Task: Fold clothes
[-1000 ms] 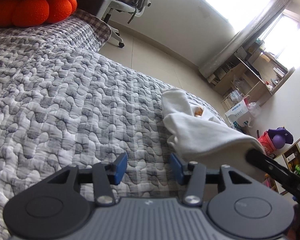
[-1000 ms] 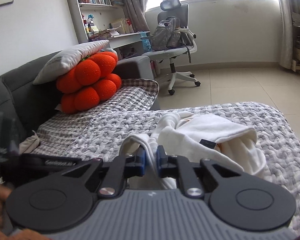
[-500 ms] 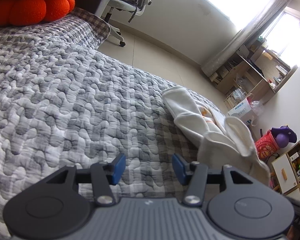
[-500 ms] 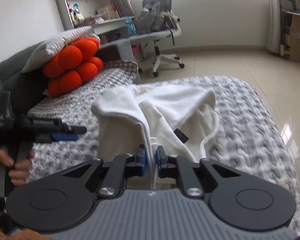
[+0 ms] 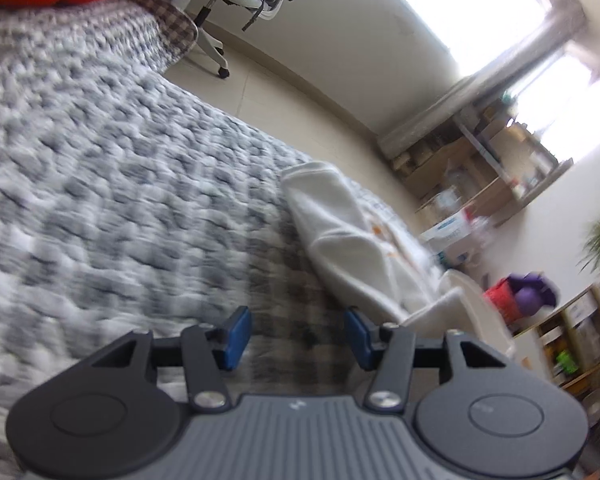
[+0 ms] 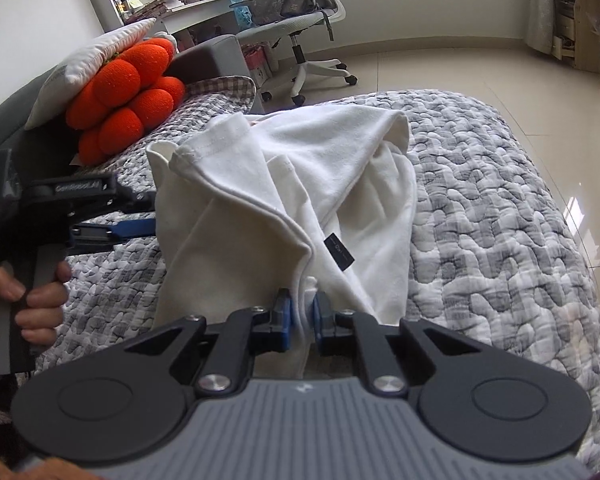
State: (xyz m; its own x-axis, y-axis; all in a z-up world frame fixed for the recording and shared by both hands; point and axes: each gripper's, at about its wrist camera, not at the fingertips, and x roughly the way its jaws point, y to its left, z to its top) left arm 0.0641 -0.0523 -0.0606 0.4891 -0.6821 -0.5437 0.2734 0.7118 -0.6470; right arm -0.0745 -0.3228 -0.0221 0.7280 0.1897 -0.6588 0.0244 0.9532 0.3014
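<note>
On the quilt | right gripper pinches shirt near edge | left gripper spread, empty | shirt soft, light, limp; best taken at hem corners

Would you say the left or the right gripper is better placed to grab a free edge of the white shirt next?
Left gripper: it is open beside the white shirt, while the right gripper is already shut on it.

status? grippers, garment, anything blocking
Right gripper shut on white garment, lifting one edge. Left gripper open, empty, beside the garment. Garment bunched on quilt, unfolded. Nothing blocking.
</note>
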